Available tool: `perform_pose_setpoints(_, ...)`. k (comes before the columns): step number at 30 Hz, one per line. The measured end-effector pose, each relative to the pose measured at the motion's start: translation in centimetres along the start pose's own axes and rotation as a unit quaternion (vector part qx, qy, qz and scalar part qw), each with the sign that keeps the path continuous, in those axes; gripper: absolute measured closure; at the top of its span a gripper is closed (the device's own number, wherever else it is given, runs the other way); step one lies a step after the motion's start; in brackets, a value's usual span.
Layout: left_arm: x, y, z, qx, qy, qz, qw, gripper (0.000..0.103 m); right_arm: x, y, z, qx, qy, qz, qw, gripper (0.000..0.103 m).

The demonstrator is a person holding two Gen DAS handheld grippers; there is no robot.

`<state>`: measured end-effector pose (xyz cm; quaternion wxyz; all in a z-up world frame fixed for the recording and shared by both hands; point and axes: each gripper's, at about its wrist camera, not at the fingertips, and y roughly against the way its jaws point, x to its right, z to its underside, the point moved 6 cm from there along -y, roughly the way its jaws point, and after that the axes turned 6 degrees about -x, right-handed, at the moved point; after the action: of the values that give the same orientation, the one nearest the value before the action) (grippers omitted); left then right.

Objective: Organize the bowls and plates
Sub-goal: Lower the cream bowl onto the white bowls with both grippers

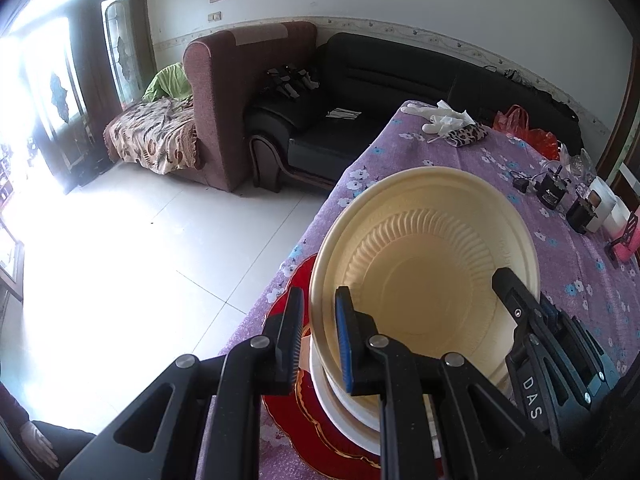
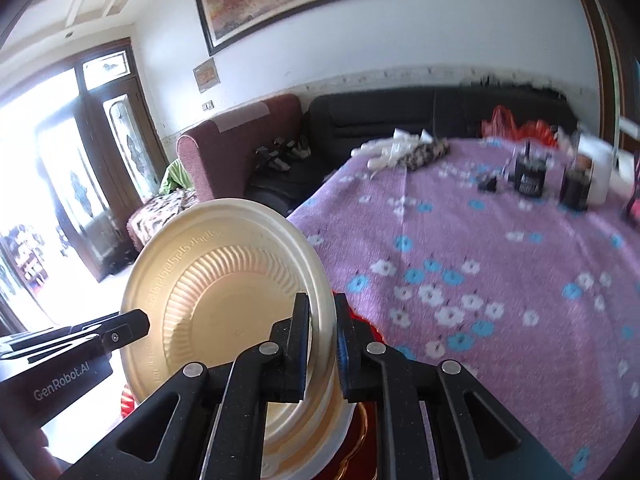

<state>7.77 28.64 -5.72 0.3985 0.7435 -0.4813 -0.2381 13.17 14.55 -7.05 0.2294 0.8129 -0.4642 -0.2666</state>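
Both your grippers are closed on one cream bowl [image 1: 424, 280]. Your left gripper [image 1: 320, 336] pinches its left rim, and your right gripper [image 2: 322, 340] pinches the opposite rim, so the bowl is tilted between them. Just below the fingers it sits in a stack of white bowls [image 1: 344, 408], which stands on a red plate [image 1: 292, 420]. Beyond your grippers the purple flowered tablecloth [image 2: 480, 260] stretches away, with small black devices [image 1: 550, 194] far at its right edge.
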Motion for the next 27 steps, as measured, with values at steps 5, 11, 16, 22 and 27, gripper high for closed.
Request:
perform_pose_setpoints(5, -0.6, 0.5, 0.0, 0.006, 0.005, -0.006, 1.0, 0.076, 0.2, 1.7, -0.8, 0.045, -0.006, -0.02, 0.999, 0.074)
perform_pose_setpoints(11, -0.9, 1.9, -0.1, 0.024, 0.002, -0.026, 0.9994, 0.067, 0.3, 3.6, -1.6, 0.089, -0.008, -0.014, 0.996, 0.042)
perform_pose_setpoints(16, -1.1, 2.2, 0.2, 0.027, 0.005, -0.032, 0.9991, 0.056, 0.8, 4.1, -1.8, 0.091, -0.012, 0.005, 0.996, 0.036)
perform_pose_setpoints(22, -1.6, 2.3, 0.0, 0.028, 0.009, -0.046, 0.9985, 0.052, 0.8, 2.7, -1.4, 0.057, 0.013, 0.049, 0.997, 0.029)
perform_pose_setpoints(27, -1.6, 2.5, -0.1, 0.034, -0.013, -0.074, 0.9966, 0.04, 0.8, 2.2, -1.0, 0.046, 0.032, 0.075, 0.996, 0.026)
